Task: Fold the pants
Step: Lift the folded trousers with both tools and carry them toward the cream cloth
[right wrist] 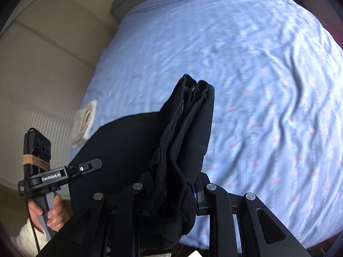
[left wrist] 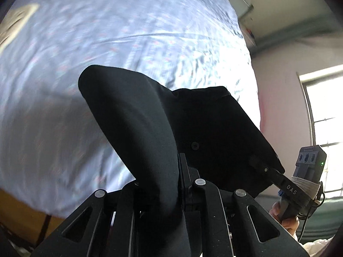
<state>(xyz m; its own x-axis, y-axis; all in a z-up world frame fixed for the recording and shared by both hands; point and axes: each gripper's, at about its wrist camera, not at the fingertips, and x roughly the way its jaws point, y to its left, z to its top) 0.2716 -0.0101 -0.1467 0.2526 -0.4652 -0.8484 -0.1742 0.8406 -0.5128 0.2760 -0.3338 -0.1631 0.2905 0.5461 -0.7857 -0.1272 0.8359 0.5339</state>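
The black pants (left wrist: 214,132) hang in the air above the bed, stretched between my two grippers. My left gripper (left wrist: 171,184) is shut on one end of the fabric, which bulges up between its fingers. My right gripper (right wrist: 178,190) is shut on the bunched waistband end of the pants (right wrist: 184,141). In the left wrist view the right gripper (left wrist: 268,171) pinches the far corner of the cloth. In the right wrist view the left gripper (right wrist: 90,166) holds the opposite corner.
A bed with a light blue flowered sheet (right wrist: 257,85) lies below. A small pale cloth (right wrist: 84,122) lies at its left edge. A cream wardrobe (right wrist: 42,64) stands left of the bed. A window (left wrist: 321,128) is at the right.
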